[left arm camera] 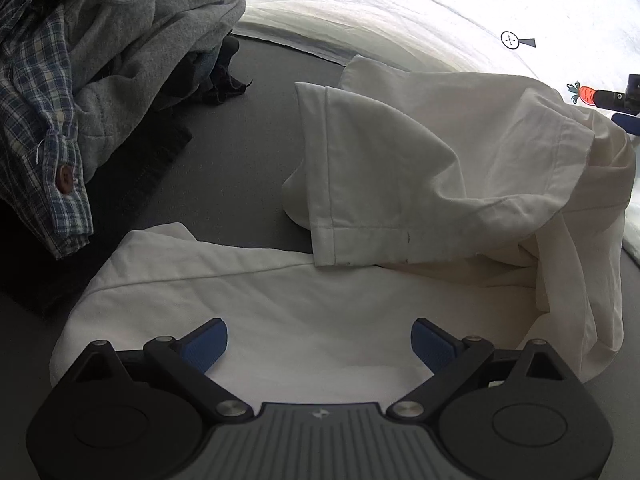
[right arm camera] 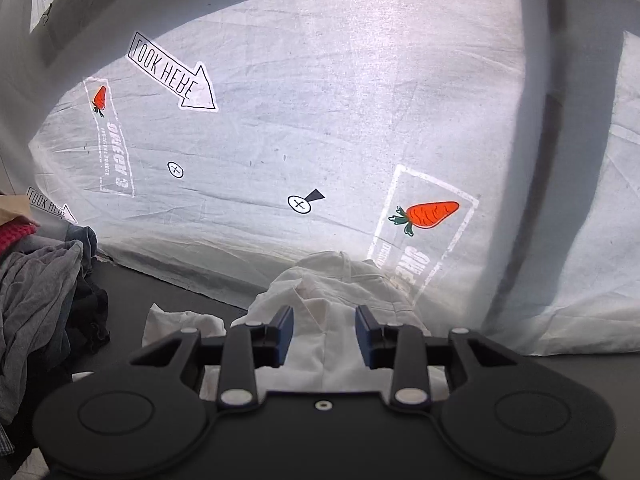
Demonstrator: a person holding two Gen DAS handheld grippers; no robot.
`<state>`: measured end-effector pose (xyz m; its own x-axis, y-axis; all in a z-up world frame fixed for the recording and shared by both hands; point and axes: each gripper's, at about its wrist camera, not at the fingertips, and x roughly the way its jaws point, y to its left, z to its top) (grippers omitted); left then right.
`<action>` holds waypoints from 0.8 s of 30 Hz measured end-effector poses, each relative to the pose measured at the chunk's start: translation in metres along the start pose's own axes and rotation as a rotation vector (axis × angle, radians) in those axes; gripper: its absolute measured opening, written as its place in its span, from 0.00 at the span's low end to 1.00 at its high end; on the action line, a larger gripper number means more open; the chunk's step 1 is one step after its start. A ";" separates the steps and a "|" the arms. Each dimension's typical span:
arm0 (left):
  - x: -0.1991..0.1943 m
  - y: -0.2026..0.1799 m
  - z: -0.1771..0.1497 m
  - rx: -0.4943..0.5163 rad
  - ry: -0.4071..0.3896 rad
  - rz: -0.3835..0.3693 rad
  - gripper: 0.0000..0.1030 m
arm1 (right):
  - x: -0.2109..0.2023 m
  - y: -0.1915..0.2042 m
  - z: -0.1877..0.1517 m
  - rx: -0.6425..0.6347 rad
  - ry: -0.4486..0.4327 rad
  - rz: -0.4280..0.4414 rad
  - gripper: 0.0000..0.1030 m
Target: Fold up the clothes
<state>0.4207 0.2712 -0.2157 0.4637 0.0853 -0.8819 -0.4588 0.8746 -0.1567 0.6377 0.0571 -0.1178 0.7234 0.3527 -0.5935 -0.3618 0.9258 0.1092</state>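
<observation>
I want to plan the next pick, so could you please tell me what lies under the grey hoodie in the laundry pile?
Under the grey hoodie dark garments poke out onto the grey table; a blue plaid shirt hangs beside it. What lies deeper in the pile is covered.

White shirt (left arm camera: 400, 168) soft matt cloth, gripper pads (left arm camera: 206, 346) ribbed blue rubber

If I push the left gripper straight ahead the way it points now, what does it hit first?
Probably the white shirt: the open left gripper hangs over its flat part, and the folded-over sleeve with the hem lies straight ahead. Depth is unclear.
</observation>
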 end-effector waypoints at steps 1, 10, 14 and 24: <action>0.003 0.001 0.000 0.001 0.006 -0.001 0.95 | 0.012 0.002 0.002 -0.004 0.015 0.005 0.47; 0.009 -0.002 0.004 0.024 0.011 0.011 0.95 | 0.076 0.000 -0.026 -0.025 0.227 0.082 0.33; -0.005 -0.001 0.002 -0.017 0.006 -0.012 0.95 | 0.031 -0.021 -0.040 -0.010 0.123 -0.005 0.12; -0.078 -0.035 -0.037 0.029 -0.076 -0.031 0.95 | -0.190 -0.135 -0.112 0.144 -0.091 -0.370 0.06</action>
<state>0.3722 0.2158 -0.1580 0.5336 0.0932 -0.8406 -0.4222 0.8906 -0.1692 0.4827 -0.1503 -0.1090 0.8409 -0.0036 -0.5411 0.0143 0.9998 0.0155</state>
